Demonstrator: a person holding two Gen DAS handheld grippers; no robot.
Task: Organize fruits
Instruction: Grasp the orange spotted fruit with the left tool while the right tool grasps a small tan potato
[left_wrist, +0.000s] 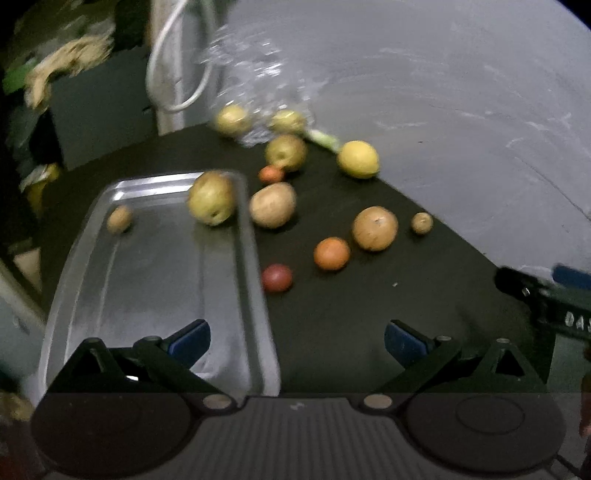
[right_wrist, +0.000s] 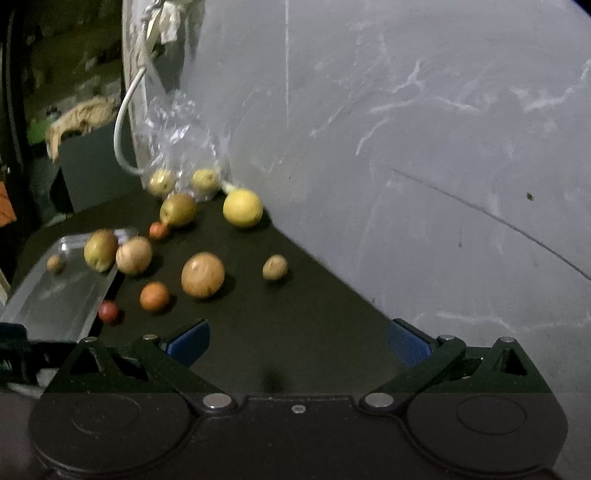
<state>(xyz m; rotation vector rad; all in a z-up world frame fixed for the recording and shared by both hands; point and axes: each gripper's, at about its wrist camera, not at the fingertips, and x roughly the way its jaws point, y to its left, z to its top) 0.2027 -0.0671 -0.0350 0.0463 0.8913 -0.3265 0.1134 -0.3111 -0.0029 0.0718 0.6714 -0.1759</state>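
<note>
Both grippers hang over a dark tabletop (left_wrist: 351, 325) w/ fingers spread wide, nothing between them. Left gripper (left_wrist: 297, 341) sits above the near right edge of a metal tray (left_wrist: 155, 280); right gripper (right_wrist: 299, 341) is over bare tabletop, close to a grey wall (right_wrist: 406, 147).

In the tray: 1 small brown fruit (left_wrist: 119, 219) near the far left, and a yellow-green fruit (left_wrist: 212, 197) at the far right corner, by the rim; can't tell if it touches the rim.

Loose on the tabletop right of the tray: a tan fruit (left_wrist: 272, 205) just beside the rim, a red fruit (left_wrist: 277, 277), an orange (left_wrist: 331, 253), a big tan fruit (left_wrist: 375, 228), a tiny brown one (left_wrist: 422, 222), a lemon (left_wrist: 358, 159) near the wall, a pear (left_wrist: 285, 152) w/ a small orange fruit (left_wrist: 271, 173) beside it.

A clear plastic bag (left_wrist: 251, 74) at the far edge holds 2 more yellowish fruits (left_wrist: 232, 120). Frames are blurred.
</note>
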